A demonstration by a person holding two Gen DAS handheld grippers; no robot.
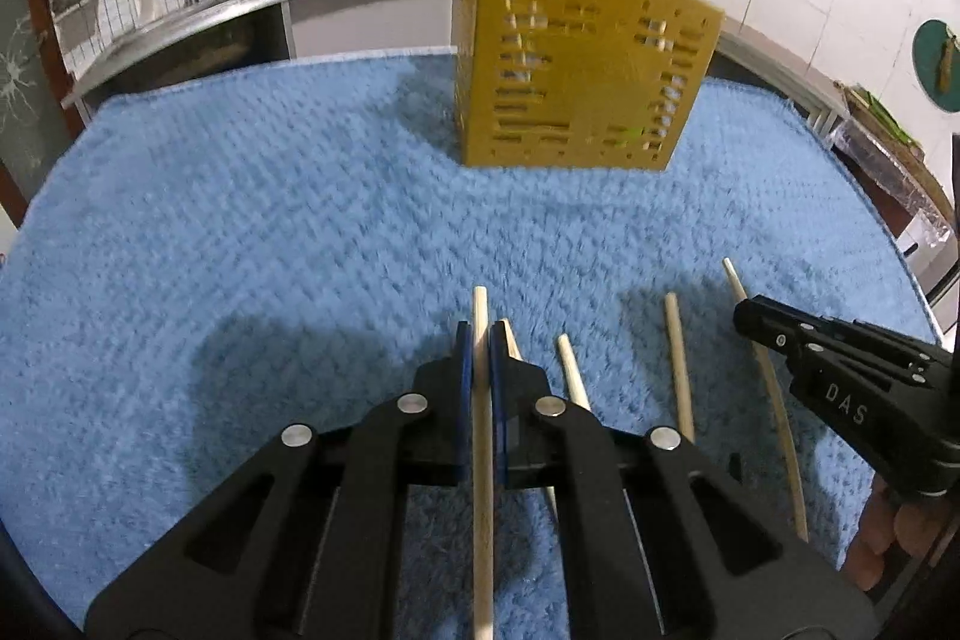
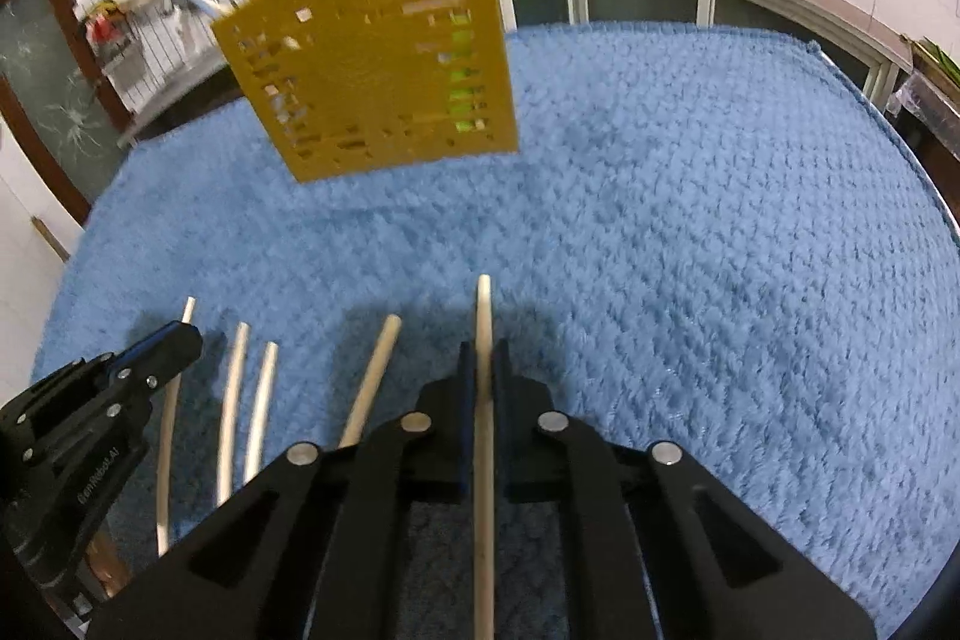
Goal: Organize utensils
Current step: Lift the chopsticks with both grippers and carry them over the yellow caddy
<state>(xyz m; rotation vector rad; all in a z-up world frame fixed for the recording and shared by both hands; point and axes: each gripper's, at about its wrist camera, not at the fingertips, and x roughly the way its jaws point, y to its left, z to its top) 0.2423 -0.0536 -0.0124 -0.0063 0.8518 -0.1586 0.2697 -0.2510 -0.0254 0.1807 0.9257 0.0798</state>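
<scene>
Left wrist view: the left gripper (image 1: pixel 480 340) is closed on one chopstick (image 1: pixel 482 436), which is pinched between its blue pads low over the blue towel (image 1: pixel 270 220). Three loose chopsticks (image 1: pixel 678 364) are seen lying on the towel to its right, one partly hidden behind the right-hand pad. In the right wrist view the right gripper (image 2: pixel 485 361) is likewise clamped on a second chopstick (image 2: pixel 485 400), at the right end of the row. The yellow holder (image 1: pixel 576 82) stands at the far side of the towel, well apart from both grippers, and a few utensils are already seen rising from its top. The task is judged to be partly done: both held sticks have yet to be carried to the holder, and the three loose ones remain.
</scene>
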